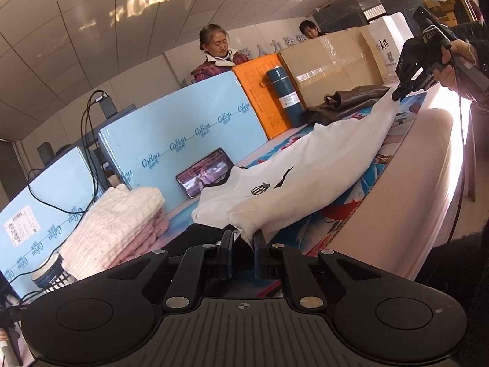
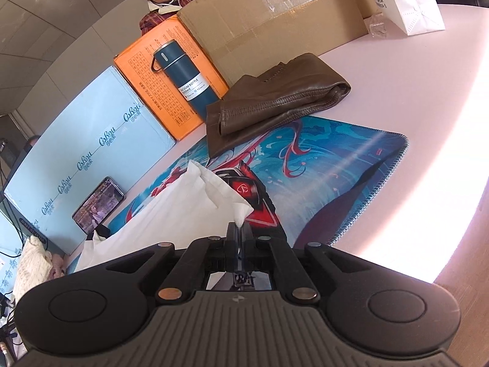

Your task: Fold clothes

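A white garment (image 1: 321, 159) with black print is stretched above a blue and red patterned mat (image 2: 336, 165). My left gripper (image 1: 243, 237) is shut on one end of it, low near the mat. My right gripper (image 2: 240, 229) is shut on the other end, a pinched corner (image 2: 240, 214); it also shows in the left wrist view (image 1: 400, 91), raised at the far right. The garment (image 2: 171, 214) sags between the two grippers.
A folded brown leather garment (image 2: 275, 98) lies at the mat's far end. A blue bottle (image 2: 180, 76), orange box (image 2: 152, 70), cardboard box (image 2: 269, 15) and light blue boards (image 1: 183, 128) line the back. A phone (image 1: 204, 174) leans there. Folded knitwear (image 1: 116, 223) lies at left.
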Tool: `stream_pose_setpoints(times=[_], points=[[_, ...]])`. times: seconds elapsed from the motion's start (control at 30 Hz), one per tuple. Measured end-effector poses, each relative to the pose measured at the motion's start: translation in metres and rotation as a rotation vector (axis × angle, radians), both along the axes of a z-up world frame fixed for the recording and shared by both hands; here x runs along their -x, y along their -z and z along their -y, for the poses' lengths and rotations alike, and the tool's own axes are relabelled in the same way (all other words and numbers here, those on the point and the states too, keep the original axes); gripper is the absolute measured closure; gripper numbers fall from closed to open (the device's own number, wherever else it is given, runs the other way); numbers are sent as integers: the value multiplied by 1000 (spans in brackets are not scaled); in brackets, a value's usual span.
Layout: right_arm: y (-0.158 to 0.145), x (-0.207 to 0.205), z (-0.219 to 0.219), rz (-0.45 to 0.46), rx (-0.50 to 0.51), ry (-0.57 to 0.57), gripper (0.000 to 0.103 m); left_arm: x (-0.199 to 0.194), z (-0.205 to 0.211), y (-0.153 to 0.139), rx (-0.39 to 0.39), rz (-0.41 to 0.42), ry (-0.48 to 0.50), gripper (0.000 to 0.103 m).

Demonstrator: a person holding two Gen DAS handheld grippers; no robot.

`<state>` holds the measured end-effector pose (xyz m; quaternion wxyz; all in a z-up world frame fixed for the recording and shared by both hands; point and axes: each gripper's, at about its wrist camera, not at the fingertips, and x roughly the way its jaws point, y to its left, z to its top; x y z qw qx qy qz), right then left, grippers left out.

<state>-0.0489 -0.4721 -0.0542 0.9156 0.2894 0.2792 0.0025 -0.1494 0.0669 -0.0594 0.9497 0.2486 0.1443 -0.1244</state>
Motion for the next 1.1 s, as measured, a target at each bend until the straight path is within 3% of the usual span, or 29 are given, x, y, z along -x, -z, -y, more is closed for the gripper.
stream_pose_setpoints(times=[0.1, 0.2, 0.23, 0.27, 0.3, 0.33, 0.37, 0.4, 0.53, 0.8, 1.1], points=[[5, 10, 0, -13, 25, -10, 101, 5, -4, 8, 45, -59, -17, 91], [12, 11, -1, -31, 77, -2, 99, 6, -10, 13, 97, -114, -23, 82], [11, 12, 1, -19, 101, 16, 93, 9, -14, 11, 117, -117, -26, 76], [10, 14, 2, -7, 124, 34, 85, 13, -18, 7, 136, -110, -36, 66], [9, 16, 4, 5, 148, 51, 65, 15, -23, 1, 169, -93, -54, 58], [7, 17, 6, 23, 178, 71, 47, 18, -29, -5, 207, -74, -74, 38], [3, 18, 7, 55, 222, 92, 44, 20, -34, -12, 244, -55, -94, 21], [-2, 18, 6, 86, 260, 99, 44, 12, -34, -16, 257, -44, -92, 19], [-14, 8, -2, 160, 277, 33, 36, -29, -28, -30, 280, -12, -58, 15], [-27, -45, -33, 171, 147, -185, 20, -113, -15, -59, 324, 54, 9, 15], [-31, -129, -52, 15, -42, -287, 18, -255, -39, -71, 430, -131, -79, 15]])
